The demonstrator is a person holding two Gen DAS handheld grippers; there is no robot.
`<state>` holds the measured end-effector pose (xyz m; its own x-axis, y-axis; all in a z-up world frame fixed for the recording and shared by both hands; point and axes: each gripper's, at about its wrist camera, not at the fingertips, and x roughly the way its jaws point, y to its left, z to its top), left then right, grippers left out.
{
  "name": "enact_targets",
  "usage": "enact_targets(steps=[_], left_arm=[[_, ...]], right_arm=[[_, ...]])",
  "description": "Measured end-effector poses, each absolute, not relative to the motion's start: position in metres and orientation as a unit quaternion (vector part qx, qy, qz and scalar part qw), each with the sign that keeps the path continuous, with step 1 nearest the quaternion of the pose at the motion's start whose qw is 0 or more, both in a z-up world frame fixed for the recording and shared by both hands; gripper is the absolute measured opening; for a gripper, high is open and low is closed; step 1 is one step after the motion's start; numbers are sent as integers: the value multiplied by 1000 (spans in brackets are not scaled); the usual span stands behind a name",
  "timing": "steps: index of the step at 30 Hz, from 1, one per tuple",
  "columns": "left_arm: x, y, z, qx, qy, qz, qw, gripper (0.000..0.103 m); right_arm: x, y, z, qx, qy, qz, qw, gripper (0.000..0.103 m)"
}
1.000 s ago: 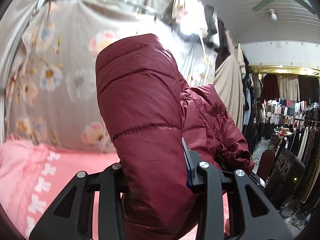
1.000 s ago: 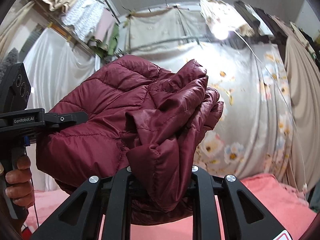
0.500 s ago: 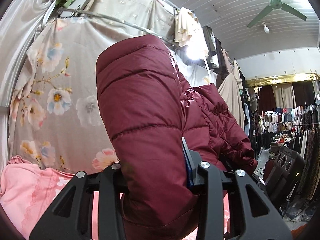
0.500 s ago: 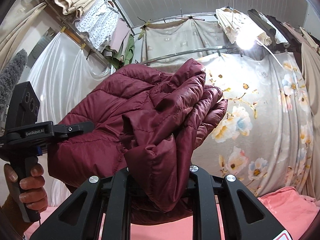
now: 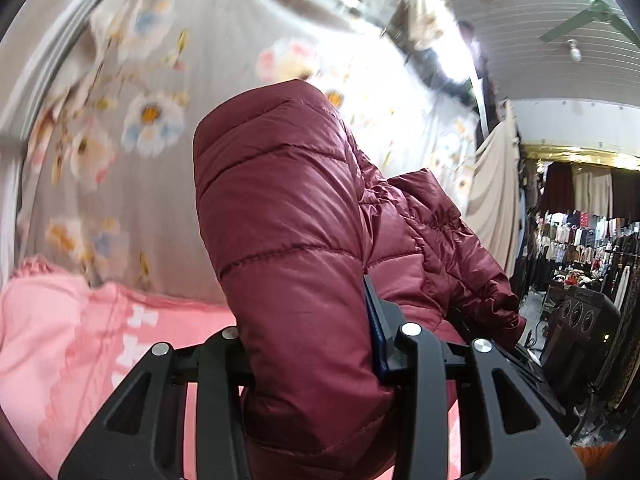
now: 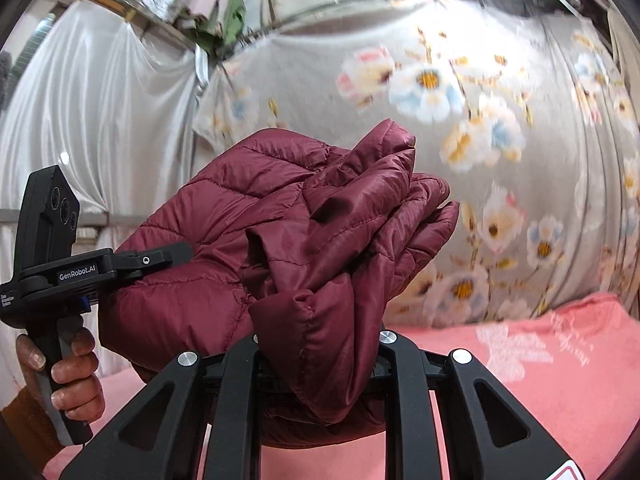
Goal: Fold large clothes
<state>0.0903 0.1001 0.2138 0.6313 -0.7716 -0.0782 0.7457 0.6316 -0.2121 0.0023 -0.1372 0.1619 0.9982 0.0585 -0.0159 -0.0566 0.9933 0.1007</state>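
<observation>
A dark red quilted puffer jacket (image 5: 288, 240) is bunched into a thick folded bundle and held in the air over a pink bed cover (image 5: 80, 340). My left gripper (image 5: 312, 360) is shut on one padded end, its fingers pressed into the fabric. In the right wrist view my right gripper (image 6: 320, 360) is shut on the crumpled folds of the jacket (image 6: 304, 220). The left gripper (image 6: 160, 258) shows there too, clamped on the bundle's left side, with a person's hand (image 6: 72, 380) on its handle. The fingertips are buried in the fabric.
A grey floral sheet (image 6: 460, 100) hangs as a backdrop behind the pink bed cover (image 6: 540, 360), with a white curtain (image 6: 100, 120) to its left. Racks of hanging clothes (image 5: 580, 240) and a ceiling fan (image 5: 592, 12) fill the far right of the room.
Both grippers have carried the jacket bundle sideways and lower, and more of the pink bed cover shows beneath it now. The grips on the jacket look unchanged.
</observation>
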Motion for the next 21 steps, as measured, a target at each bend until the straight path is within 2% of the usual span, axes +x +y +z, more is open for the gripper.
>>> enact_targets(steps=[10, 21], left_arm=[[179, 81, 111, -98, 191, -393, 894, 36], [230, 63, 25, -95, 279, -364, 883, 36]], right_arm=[[88, -151, 71, 87, 128, 24, 988, 18], [130, -162, -7, 113, 224, 14, 968, 18]])
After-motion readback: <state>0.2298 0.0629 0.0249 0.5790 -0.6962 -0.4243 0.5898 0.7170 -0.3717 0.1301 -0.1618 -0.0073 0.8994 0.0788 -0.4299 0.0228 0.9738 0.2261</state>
